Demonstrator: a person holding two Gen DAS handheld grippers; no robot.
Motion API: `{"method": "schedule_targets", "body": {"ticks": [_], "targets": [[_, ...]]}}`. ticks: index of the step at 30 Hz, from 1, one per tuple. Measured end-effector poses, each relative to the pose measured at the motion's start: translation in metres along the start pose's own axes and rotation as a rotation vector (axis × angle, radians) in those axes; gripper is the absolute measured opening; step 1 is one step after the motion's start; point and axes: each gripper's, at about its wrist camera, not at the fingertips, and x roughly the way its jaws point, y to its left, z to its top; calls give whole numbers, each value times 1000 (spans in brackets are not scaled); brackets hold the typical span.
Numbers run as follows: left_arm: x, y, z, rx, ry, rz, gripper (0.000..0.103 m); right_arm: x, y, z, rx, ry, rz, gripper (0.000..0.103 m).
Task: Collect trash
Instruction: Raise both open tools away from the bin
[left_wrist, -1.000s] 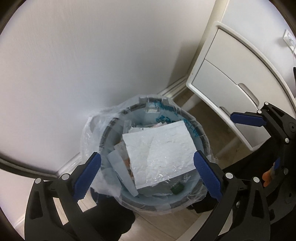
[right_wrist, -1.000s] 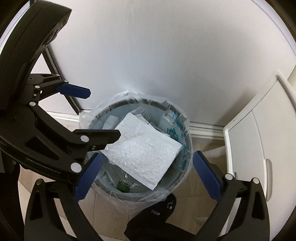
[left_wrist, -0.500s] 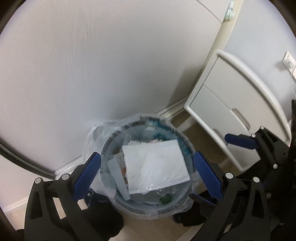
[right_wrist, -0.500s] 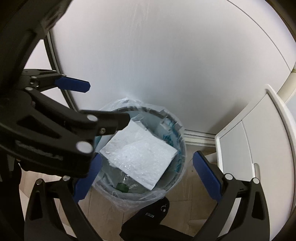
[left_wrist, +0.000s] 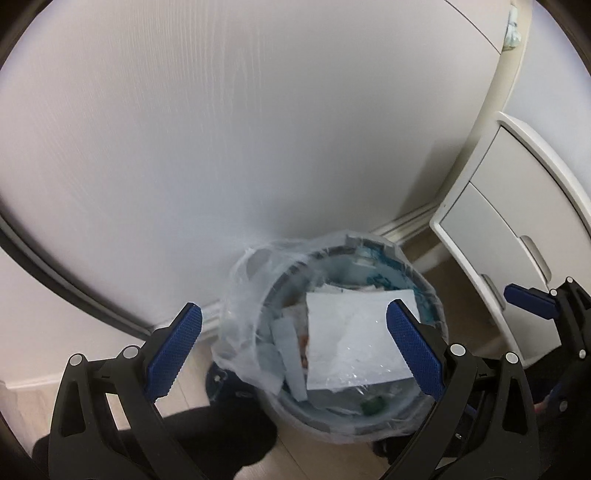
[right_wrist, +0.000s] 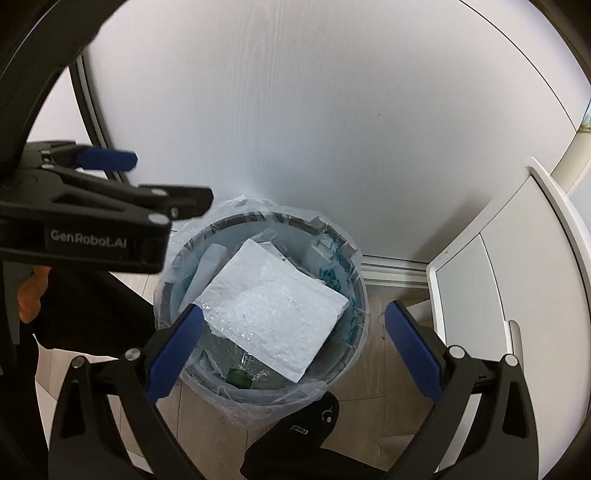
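Observation:
A round grey trash bin (left_wrist: 421, 280) (right_wrist: 354, 354) lined with a clear plastic bag (left_wrist: 240, 314) (right_wrist: 258, 406) stands on the floor against a white wall. It holds paper scraps and a white bubble-wrap mailer (left_wrist: 354, 347) (right_wrist: 273, 317) lying on top. My left gripper (left_wrist: 293, 350) is open and empty, high above the bin. My right gripper (right_wrist: 293, 350) is open and empty, also above the bin. The left gripper shows at the left of the right wrist view (right_wrist: 140, 184).
A white drawer cabinet (left_wrist: 509, 229) (right_wrist: 509, 280) stands right of the bin. A white wall (left_wrist: 258, 129) with a baseboard is behind it. Black shoes (right_wrist: 306, 435) stand on the wood floor by the bin.
Both grippers have risen away from the bin, which now looks smaller and lower in both views. The mailer stays in the bin.

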Motion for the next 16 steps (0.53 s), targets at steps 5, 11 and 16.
{"method": "schedule_targets", "body": {"ticks": [5,11,16], "targets": [[0,1,1,0,-14,-9,97,2,1,0,-5,5,-2,96],[4,-1,1,-12,14,-16,97,3,2,0,-7,8,0,96],[9,0,-2,-25,46,-22,97,4,4,0,-15,11,5,96]]}}
